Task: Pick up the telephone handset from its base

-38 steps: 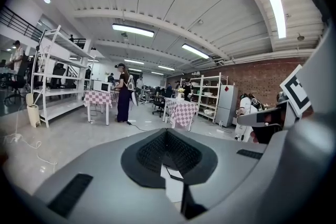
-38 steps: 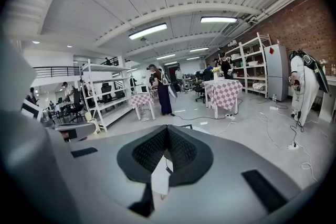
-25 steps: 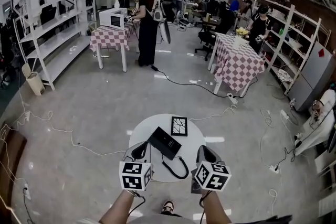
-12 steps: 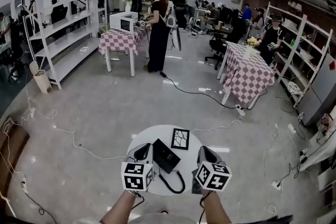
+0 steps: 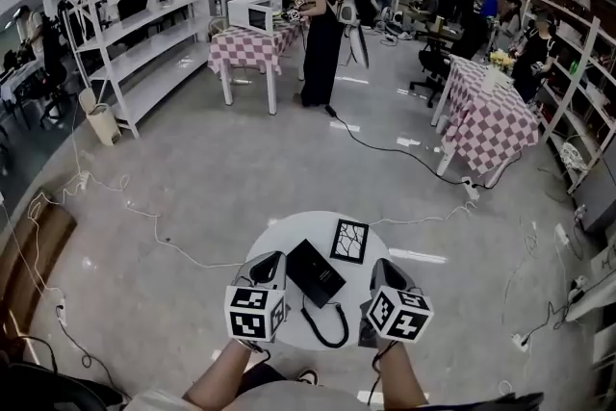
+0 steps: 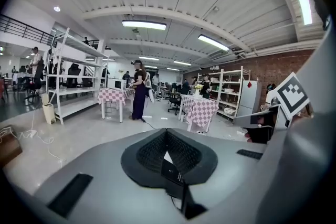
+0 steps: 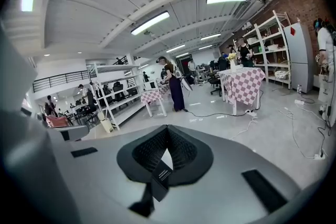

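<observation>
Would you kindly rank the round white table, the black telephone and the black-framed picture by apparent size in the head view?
Largest to smallest:
1. round white table
2. black telephone
3. black-framed picture, somewhat smaller than the telephone.
All share one tabletop, so nearness hardly matters.

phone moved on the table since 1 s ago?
No. The telephone lies in the same spot on the round table, just left of the framed picture. Only the head view has shifted.

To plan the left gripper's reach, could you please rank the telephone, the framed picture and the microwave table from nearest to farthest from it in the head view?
From the left gripper:
1. Telephone, just to its right.
2. Framed picture, beyond the telephone, further right.
3. Microwave table, far across the floor.
</observation>
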